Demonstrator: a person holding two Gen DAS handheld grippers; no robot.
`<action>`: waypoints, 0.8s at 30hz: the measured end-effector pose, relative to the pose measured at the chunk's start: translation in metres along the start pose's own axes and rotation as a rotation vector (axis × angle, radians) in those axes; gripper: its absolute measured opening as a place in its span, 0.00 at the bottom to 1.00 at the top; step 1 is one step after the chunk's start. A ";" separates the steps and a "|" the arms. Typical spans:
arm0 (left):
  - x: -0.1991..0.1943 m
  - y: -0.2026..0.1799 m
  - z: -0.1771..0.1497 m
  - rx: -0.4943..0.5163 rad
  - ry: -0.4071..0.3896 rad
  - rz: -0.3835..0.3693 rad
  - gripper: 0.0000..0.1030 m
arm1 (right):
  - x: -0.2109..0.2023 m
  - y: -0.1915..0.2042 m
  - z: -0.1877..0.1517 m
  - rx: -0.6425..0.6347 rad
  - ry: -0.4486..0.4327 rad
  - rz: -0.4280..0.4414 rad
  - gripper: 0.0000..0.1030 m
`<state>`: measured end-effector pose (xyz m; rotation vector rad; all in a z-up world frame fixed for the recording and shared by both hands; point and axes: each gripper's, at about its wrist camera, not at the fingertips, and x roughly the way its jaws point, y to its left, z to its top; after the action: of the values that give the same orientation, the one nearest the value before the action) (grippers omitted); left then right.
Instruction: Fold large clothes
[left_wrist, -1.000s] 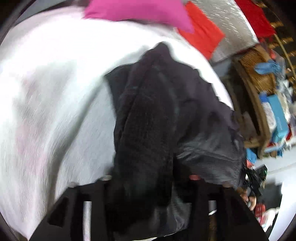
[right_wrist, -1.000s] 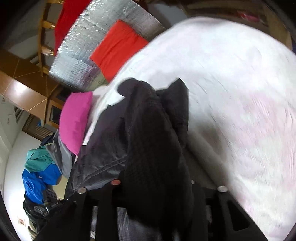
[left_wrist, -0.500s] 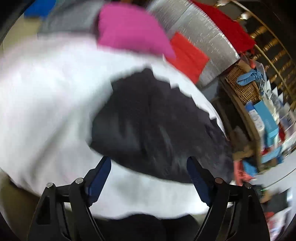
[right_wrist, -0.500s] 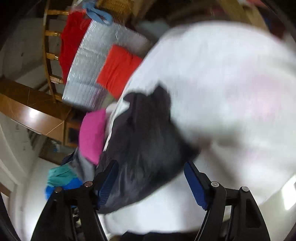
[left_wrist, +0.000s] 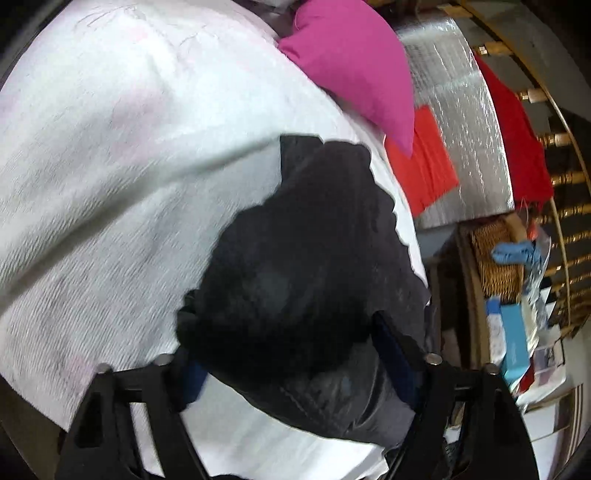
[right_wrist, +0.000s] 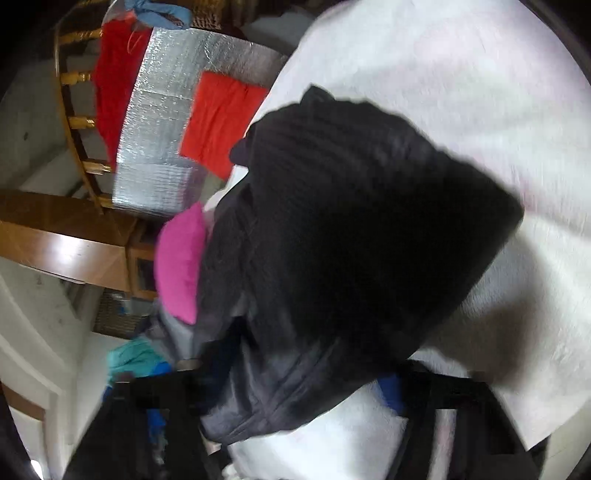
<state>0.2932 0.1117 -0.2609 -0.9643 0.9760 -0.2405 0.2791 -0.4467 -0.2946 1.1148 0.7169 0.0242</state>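
Note:
A black garment (left_wrist: 306, 280) lies bunched on the white bed cover (left_wrist: 110, 184); it is a knit piece over a shiny quilted part. It also shows in the right wrist view (right_wrist: 351, 266). My left gripper (left_wrist: 291, 365) is open, its blue-padded fingers (left_wrist: 393, 350) spread on either side of the garment's near edge. My right gripper (right_wrist: 295, 391) is open too, its fingers (right_wrist: 391, 391) astride the garment's lower end. Neither holds the cloth.
A pink pillow (left_wrist: 354, 62) lies at the bed's far edge, beside a red cloth (left_wrist: 424, 166) on a silver foil sheet (left_wrist: 461, 129). A wicker basket (left_wrist: 495, 258) and cluttered shelves stand right of the bed. Wooden furniture (right_wrist: 55, 243) and a clothes pile (right_wrist: 133, 358) stand beyond.
A second ago both grippers were shut on the black garment and holding it up. They let go, the garment dropped onto the bed, and both open grippers have come back close to it.

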 end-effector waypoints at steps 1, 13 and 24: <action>-0.002 -0.006 0.001 0.024 -0.015 0.007 0.55 | -0.004 0.005 0.000 -0.025 -0.020 -0.003 0.36; 0.005 -0.002 0.003 0.059 0.044 0.073 0.61 | -0.012 0.010 -0.008 -0.130 -0.008 -0.088 0.39; -0.033 0.020 0.024 -0.026 -0.077 0.097 0.78 | -0.063 -0.031 0.013 0.050 -0.116 -0.029 0.68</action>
<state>0.2886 0.1564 -0.2519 -0.9404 0.9549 -0.1085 0.2263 -0.4946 -0.2847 1.1434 0.6330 -0.0826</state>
